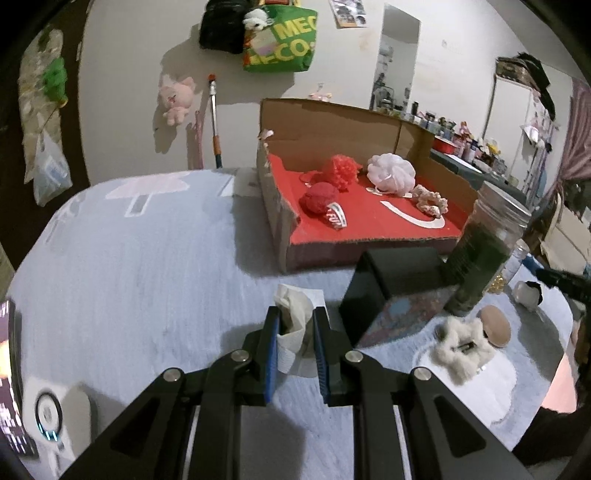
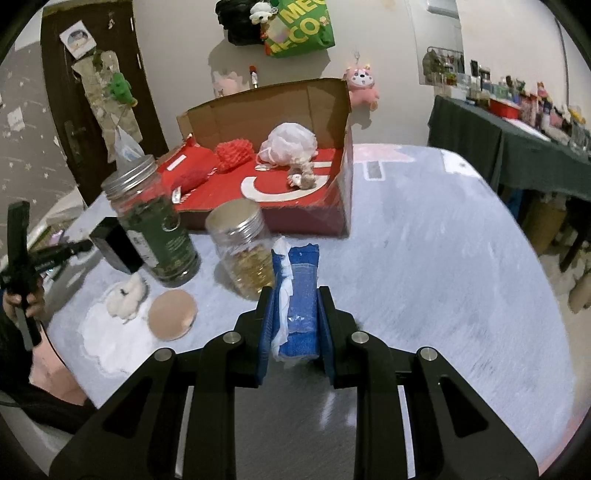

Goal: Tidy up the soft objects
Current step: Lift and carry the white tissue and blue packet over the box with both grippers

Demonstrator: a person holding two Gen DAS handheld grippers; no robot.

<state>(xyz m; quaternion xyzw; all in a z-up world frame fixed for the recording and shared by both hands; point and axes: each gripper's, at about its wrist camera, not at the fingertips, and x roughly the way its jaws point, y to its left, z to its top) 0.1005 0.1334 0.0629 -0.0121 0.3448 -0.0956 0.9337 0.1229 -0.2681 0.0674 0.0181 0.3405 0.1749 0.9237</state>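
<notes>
Lighting: even indoor, moderately bright; soft shadows fell left of the cardboard box (image 1: pixel 332 177). Heavy fisheye bending, dark vignetted corners; table (image 2: pixel 443 258) surface slightly smeared.

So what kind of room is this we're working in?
Most likely a lived-in home room: a pink plush toy and green shopping bag hang on the wall, and a side table is crowded with household bottles and trinkets.

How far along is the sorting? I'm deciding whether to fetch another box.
Done: red pouf, white pouf and scrunchie lie in the cardboard box. In hand: left gripper clamps crumpled tissue; right gripper clamps a blue pack. Left: fluffy clip, beige puff.
</notes>
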